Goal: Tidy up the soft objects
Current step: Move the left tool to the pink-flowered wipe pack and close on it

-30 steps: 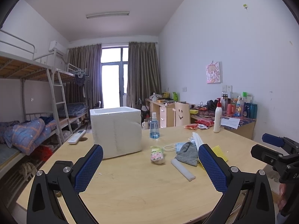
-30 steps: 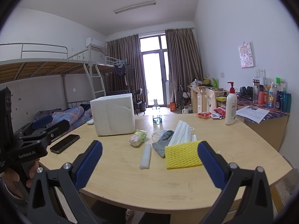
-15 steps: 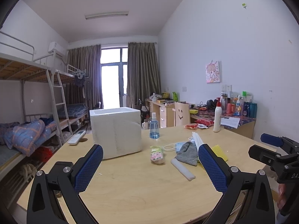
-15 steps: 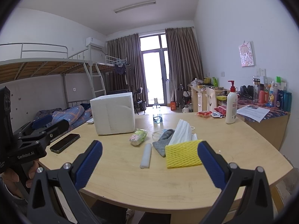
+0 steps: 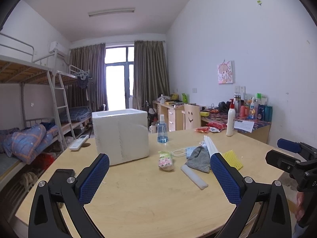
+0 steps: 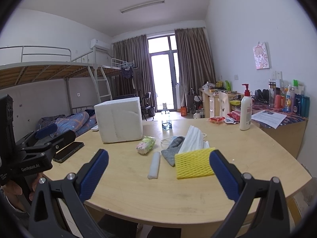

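Both tools hover above the near edge of the desk (image 6: 198, 198), spread wide and holding nothing: the left tool (image 5: 159, 176) and the right tool (image 6: 158, 175). Just ahead of the right tool lie the yellow foam net (image 6: 193, 165), grey cloth (image 6: 171, 148), white foam stick (image 6: 154, 165) and floral pouch (image 6: 145, 144); the white foam box (image 6: 118, 122) stands farther ahead to its left.

White walls enclose a room with a metal bunk bed (image 5: 35, 91) along one side. Brown curtains (image 6: 195, 67) flank a bright glass door (image 6: 163, 73); a cluttered desk (image 5: 174, 113) stands beyond.
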### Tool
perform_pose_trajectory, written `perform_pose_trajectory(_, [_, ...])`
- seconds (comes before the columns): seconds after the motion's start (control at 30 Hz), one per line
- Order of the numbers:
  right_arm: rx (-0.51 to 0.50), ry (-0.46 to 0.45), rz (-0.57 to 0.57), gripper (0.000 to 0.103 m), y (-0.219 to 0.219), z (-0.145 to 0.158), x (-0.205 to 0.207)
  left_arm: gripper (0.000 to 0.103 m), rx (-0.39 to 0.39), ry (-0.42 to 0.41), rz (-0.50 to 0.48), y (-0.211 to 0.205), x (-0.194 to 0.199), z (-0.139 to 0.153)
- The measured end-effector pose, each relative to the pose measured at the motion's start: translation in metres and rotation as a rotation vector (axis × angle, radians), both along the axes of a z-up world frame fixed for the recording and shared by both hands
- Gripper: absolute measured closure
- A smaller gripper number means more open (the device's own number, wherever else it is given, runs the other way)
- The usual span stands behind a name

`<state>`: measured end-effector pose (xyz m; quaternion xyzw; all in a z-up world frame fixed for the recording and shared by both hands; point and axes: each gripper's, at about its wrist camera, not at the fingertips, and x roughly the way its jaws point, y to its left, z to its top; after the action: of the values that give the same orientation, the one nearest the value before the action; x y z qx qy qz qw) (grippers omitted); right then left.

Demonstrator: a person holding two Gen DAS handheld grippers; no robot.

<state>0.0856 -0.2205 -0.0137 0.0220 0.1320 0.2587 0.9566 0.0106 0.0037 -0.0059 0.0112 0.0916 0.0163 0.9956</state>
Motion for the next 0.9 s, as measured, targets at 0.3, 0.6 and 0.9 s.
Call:
perform_pose_trajectory(0.3, [-0.008,0.056,0.009,0.000,0.002,-0.011,0.025,0.001,0.011,0.064,-0.013,-0.001,0.032,-0.006])
perform_pose_trajectory(0.6, [-0.037,0.131,0.035,0.000,0.011,-0.025,0.053,0.001,-0.005,0.165,-0.016,0.004,0.080,-0.016])
perform_pose_trajectory(0.9, [-0.067,0.198,0.077,0.000,0.025,-0.034,0.070,0.001,0.001,0.299,-0.071,0.007,0.126,-0.023])
